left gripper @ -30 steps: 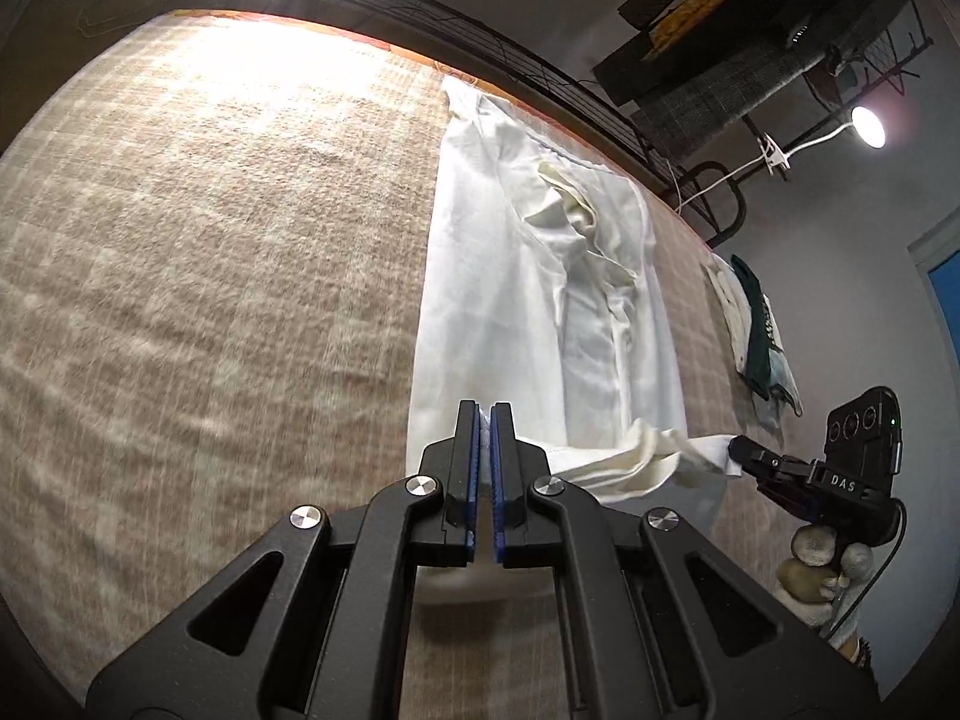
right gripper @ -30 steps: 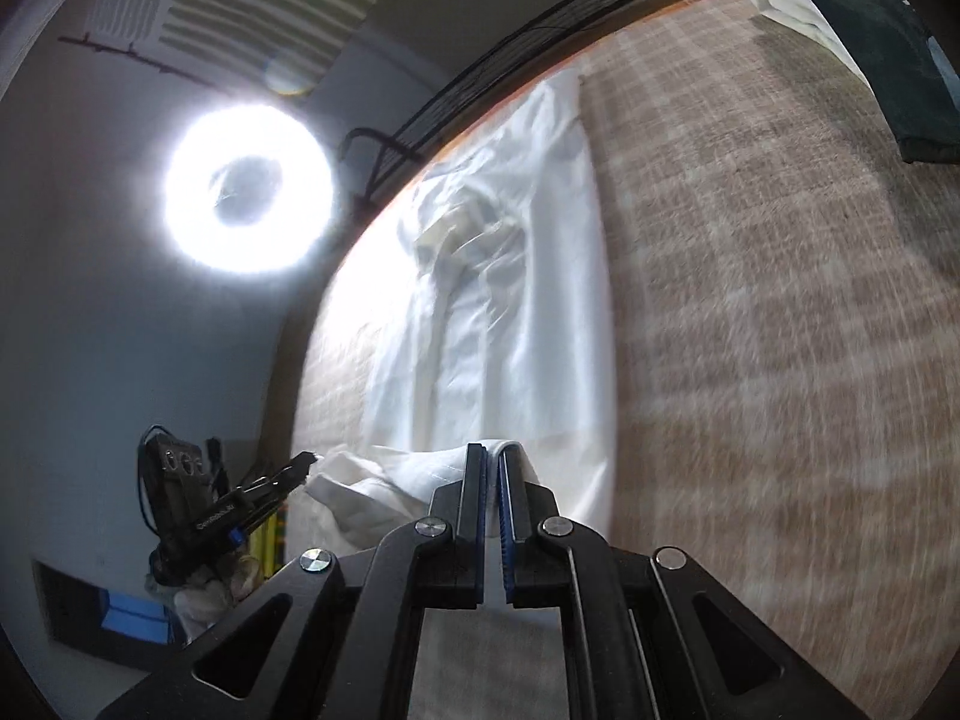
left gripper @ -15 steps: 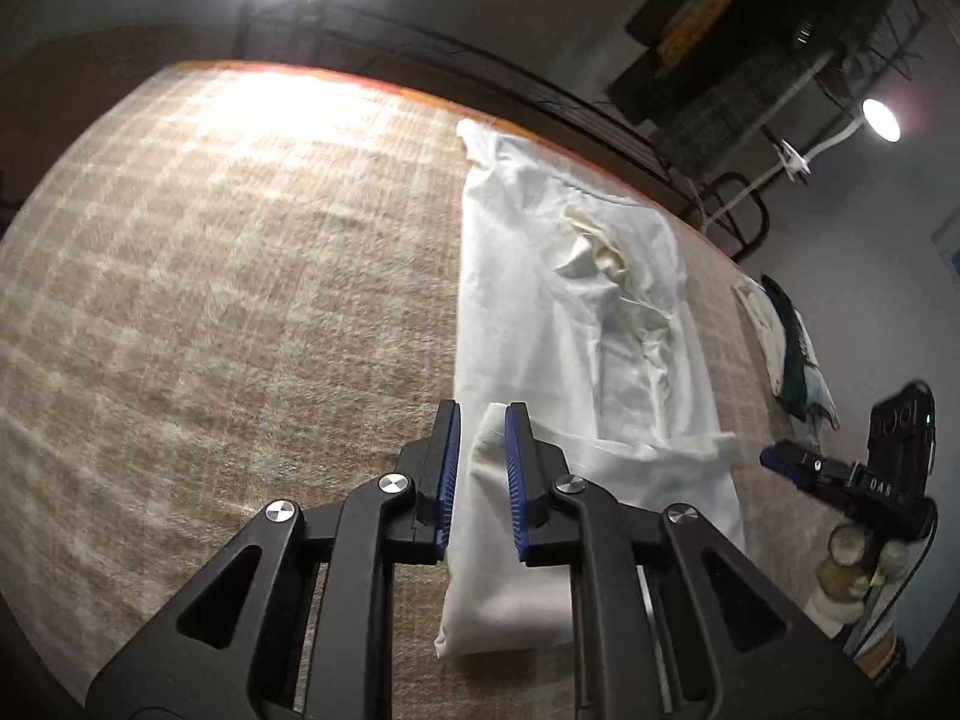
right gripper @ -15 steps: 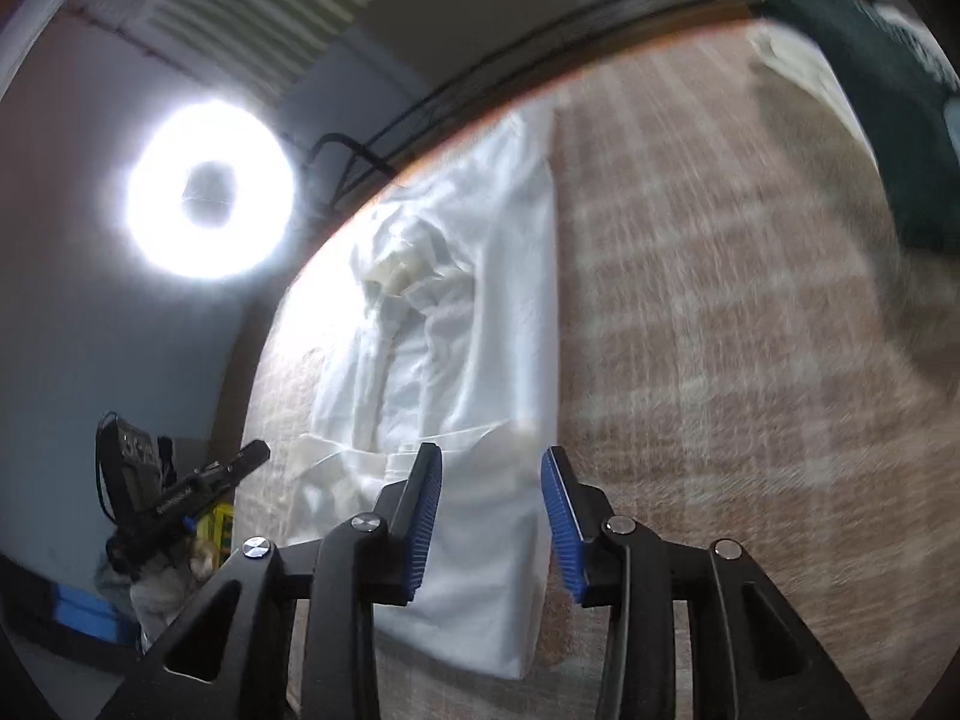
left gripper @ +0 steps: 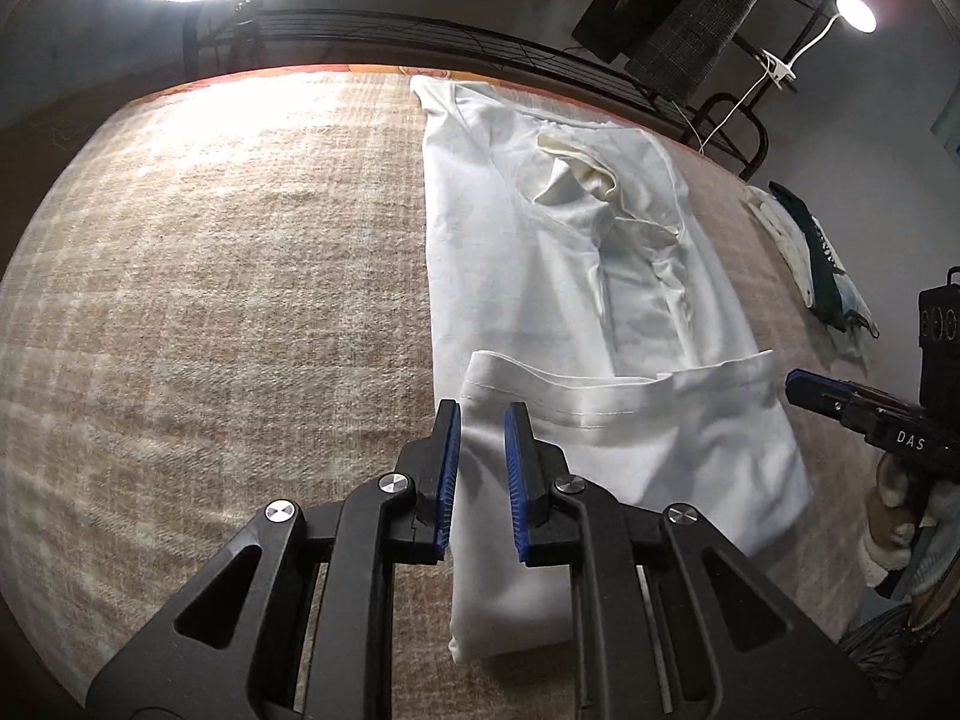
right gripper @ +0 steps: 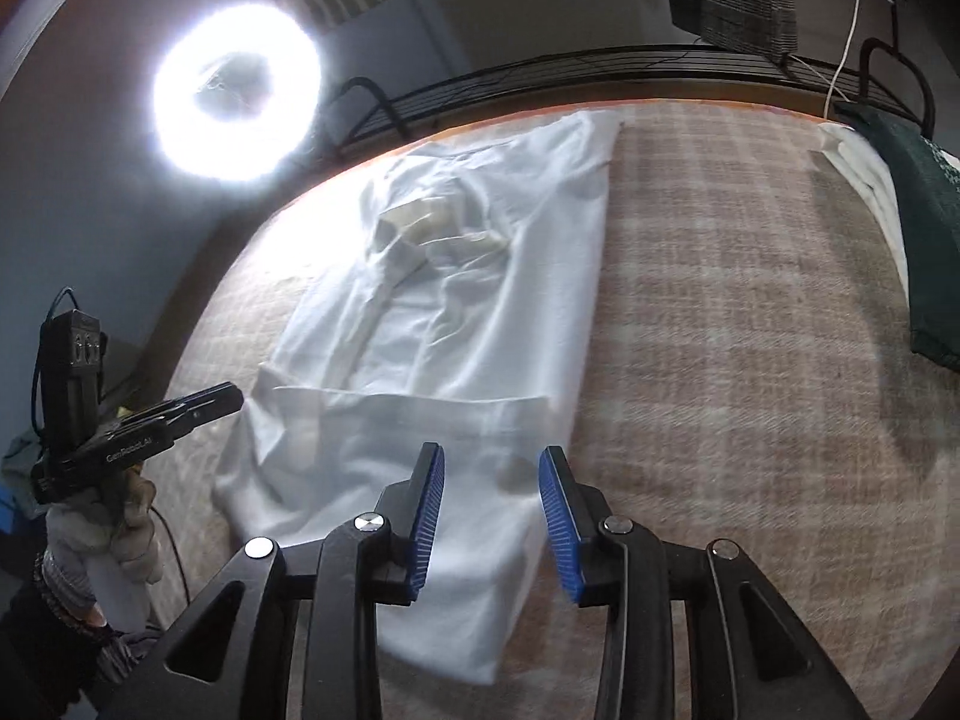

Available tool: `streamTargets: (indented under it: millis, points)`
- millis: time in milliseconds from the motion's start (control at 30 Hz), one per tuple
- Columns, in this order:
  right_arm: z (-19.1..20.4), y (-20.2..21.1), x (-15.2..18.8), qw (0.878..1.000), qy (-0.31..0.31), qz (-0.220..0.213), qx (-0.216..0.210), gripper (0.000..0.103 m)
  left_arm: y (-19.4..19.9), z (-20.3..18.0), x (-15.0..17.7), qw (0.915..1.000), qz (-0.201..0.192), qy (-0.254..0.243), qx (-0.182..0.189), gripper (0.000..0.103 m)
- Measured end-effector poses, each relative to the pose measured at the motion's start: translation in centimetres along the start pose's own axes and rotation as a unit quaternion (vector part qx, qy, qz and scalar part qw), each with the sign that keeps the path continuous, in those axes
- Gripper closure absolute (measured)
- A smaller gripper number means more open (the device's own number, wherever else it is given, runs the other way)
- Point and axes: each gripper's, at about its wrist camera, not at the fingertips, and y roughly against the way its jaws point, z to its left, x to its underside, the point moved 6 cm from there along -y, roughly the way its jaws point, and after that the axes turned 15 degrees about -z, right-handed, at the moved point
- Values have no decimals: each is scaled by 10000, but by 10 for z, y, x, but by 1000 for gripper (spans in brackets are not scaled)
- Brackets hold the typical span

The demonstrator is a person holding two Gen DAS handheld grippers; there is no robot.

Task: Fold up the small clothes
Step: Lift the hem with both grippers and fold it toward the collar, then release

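Note:
A white shirt (left gripper: 558, 252) lies lengthwise on the beige plaid blanket (left gripper: 210, 300), sleeves folded inward. Its near hem is folded up over the body as a flap (left gripper: 630, 414). My left gripper (left gripper: 482, 420) is open and empty over the flap's left near corner. My right gripper (right gripper: 491, 468) is open and empty over the flap's right near part (right gripper: 420, 456); the shirt (right gripper: 468, 288) stretches away from it. Each gripper shows in the other's view, the right one (left gripper: 807, 387) beside the shirt's right edge and the left one (right gripper: 225, 399) beside its left edge.
A folded stack of dark green and white clothes (left gripper: 822, 264) lies at the blanket's right side, also in the right wrist view (right gripper: 918, 222). A black metal rail (left gripper: 480, 45) runs behind the far edge. A ring light (right gripper: 234, 93) glares beyond it.
Both grippers were shut on the shirt's hem a second ago. They carried it forward, opened and let it drop as a folded flap. Both have since pulled back slightly.

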Motion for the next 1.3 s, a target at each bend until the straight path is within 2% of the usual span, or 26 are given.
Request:
streamTargets:
  millis: [100, 167, 200, 267, 333, 500, 667, 700, 733, 767, 833, 867, 933, 1133, 1200, 1300]
  points:
    - [-7, -5, 2, 10000, 15, 62, 76, 68, -8, -6, 3, 9999, 63, -125, 1, 91]
    - [-8, -9, 3, 9999, 34, 105, 95, 71, -10, -10, 4, 9998, 47, -215, 26, 91]
    - [-5, -12, 3, 9999, 52, 119, 87, 76, -12, -11, 3, 9996, 31, -273, 0, 91]
    - [-4, -15, 4, 9998, 102, 158, 51, 84, -14, -12, 2, 9996, 8, -284, -25, 98]
    - [-2, -14, 6, 9998, 93, 189, -24, 101, -15, -10, 1, 9997, -28, -235, -89, 103]
    - [1, -9, 4, 9999, 153, 54, 10, 103, -9, -4, -8, 9995, -244, -104, -189, 103]
    - [-4, -7, 1, 10000, 9, 12, -4, 103, -4, -2, -15, 9990, -435, 45, -133, 103]
    - [-3, -7, 1, 10000, 69, 16, 14, 103, -6, -3, -14, 9994, -346, 64, -54, 91]
    - [-2, -7, 1, 9999, 108, 26, 19, 103, -8, -4, -13, 9996, -276, 22, -58, 74]
    - [-1, -7, 2, 9999, 139, 34, 28, 103, -10, -6, -11, 9995, -283, -48, -95, 68]
    - [-1, -8, 2, 9999, 119, 50, 23, 103, -13, -8, -6, 9993, -243, -220, -200, 67]
    - [-2, -8, 2, 9999, 105, 58, 28, 103, -16, -10, -3, 9993, -195, -276, -178, 68]
    - [-3, -9, 2, 9999, 89, 57, 42, 103, -17, -12, 0, 9986, -201, -412, -244, 99]
    - [-10, -2, 1, 9998, -46, -34, 204, 103, -10, -1, -8, 9975, -480, -226, -464, 101]
    - [-18, -2, 3, 9995, -106, 3, 313, 103, -13, 5, -6, 9982, -428, -78, -407, 101]
    - [-15, -4, 5, 9999, -122, 63, 69, 102, -16, 5, -6, 9987, -352, 1, -375, 98]
